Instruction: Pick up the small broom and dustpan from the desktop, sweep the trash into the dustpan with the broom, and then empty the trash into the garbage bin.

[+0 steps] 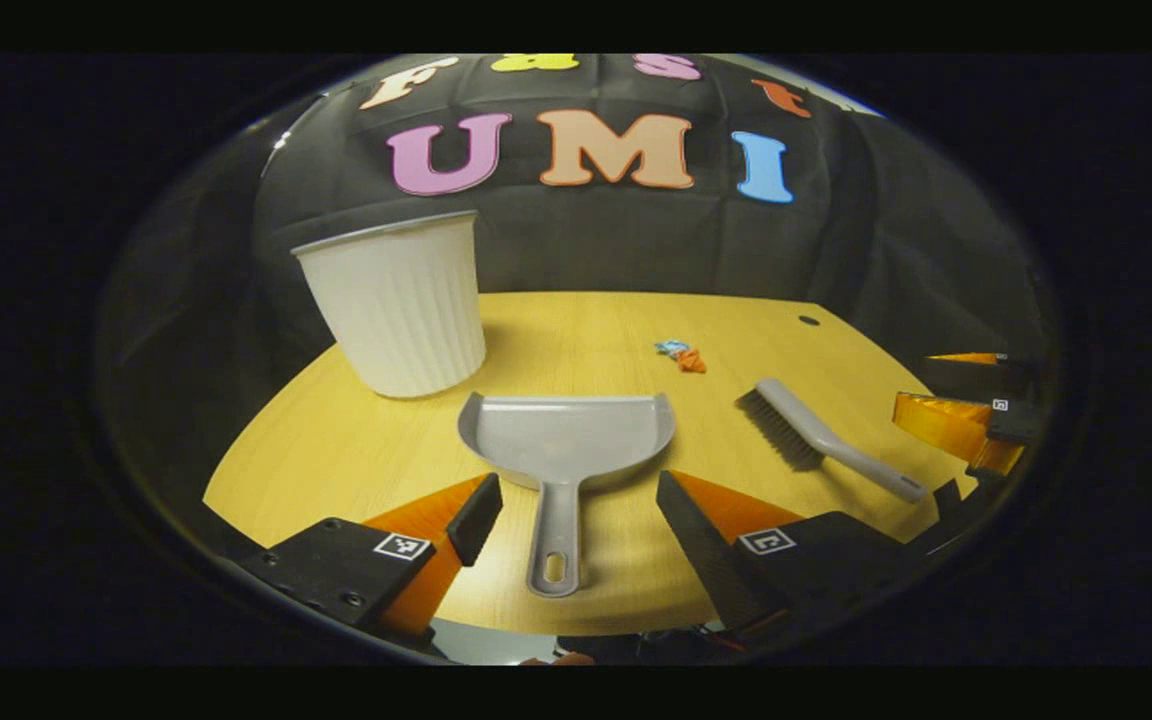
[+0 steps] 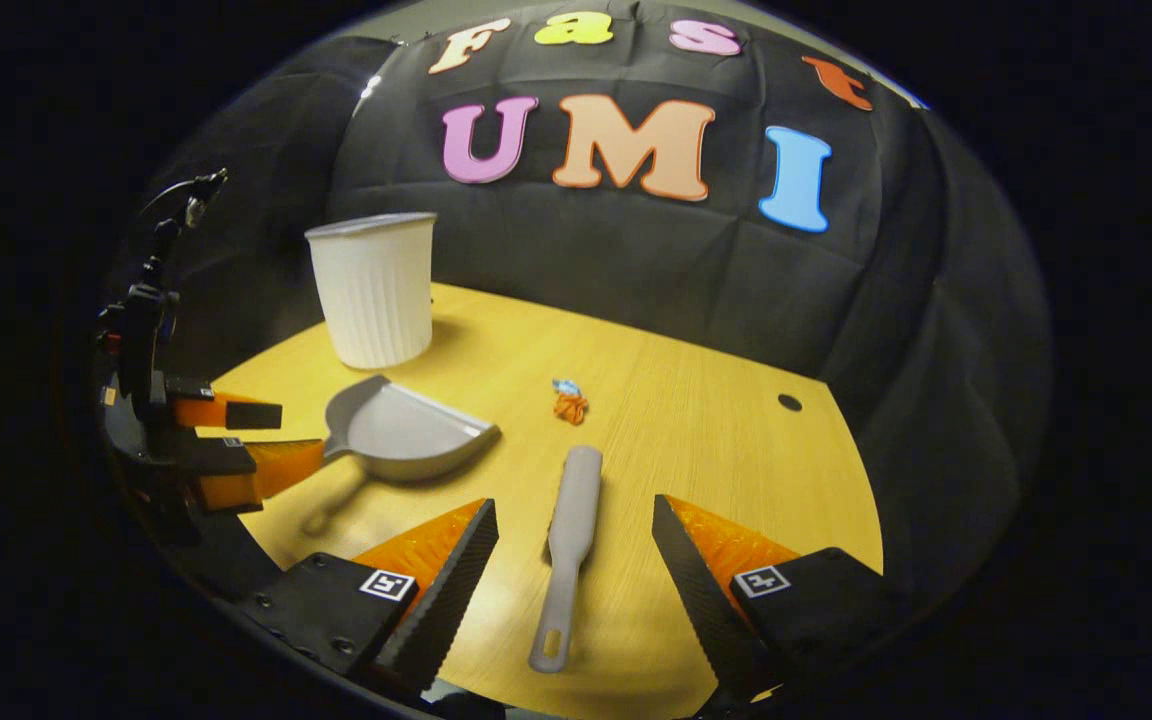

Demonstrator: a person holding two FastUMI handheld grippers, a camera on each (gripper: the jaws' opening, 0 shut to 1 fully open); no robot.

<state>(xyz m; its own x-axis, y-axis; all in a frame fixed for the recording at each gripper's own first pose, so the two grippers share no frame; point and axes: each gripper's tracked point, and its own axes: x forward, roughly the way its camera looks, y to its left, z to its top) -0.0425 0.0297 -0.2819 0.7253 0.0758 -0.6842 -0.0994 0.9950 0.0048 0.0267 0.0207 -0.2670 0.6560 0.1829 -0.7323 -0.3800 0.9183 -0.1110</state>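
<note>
You are working at a light wooden desktop (image 2: 696, 440) with a small round hole (image 2: 789, 402) near its far edge, closed in behind and at the sides by creased black cloth (image 2: 636, 270), under dim light.

Bench (image 1: 336, 450), as I see it: pale wood top, small dark hole (image 1: 808, 320) near the far edge. On it: white ribbed garbage bin (image 1: 396, 305), grey dustpan (image 1: 564, 440), grey broom (image 1: 821, 437), small orange-and-blue trash (image 1: 684, 357).
</note>
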